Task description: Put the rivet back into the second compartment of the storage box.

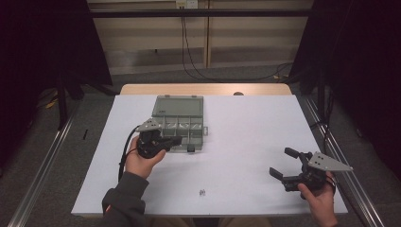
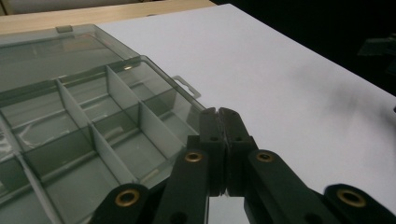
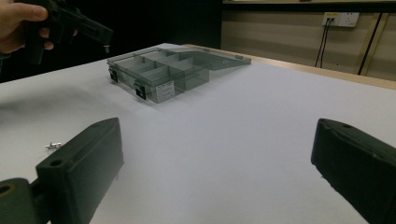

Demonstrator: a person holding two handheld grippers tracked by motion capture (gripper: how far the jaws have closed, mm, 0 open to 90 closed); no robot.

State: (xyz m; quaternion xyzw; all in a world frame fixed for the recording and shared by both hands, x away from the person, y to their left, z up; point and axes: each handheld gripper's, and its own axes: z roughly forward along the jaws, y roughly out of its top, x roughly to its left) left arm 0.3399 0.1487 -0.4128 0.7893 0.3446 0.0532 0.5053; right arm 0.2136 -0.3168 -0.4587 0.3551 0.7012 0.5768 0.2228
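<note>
A clear grey compartment box (image 1: 189, 126) lies open on the white table (image 1: 246, 123), its lid (image 1: 179, 105) folded flat behind it. My left gripper (image 1: 178, 140) hovers over the box's front edge with its jaws shut. In the left gripper view its fingertips (image 2: 218, 112) meet beside the empty compartments (image 2: 93, 135). In the right gripper view, a tiny pale screw (image 3: 106, 47) hangs from the left gripper (image 3: 105, 35). My right gripper (image 1: 282, 161) rests open at the table's right front, with nothing between its jaws. Small loose screws (image 1: 202, 192) lie near the front edge.
The loose screws (image 3: 53, 145) lie left of my right gripper's (image 3: 215, 163) jaws, with the box (image 3: 159, 70) beyond them. A wooden strip (image 1: 203, 89) borders the table's far edge. Cables and dark stands sit behind; metal rails run along both sides.
</note>
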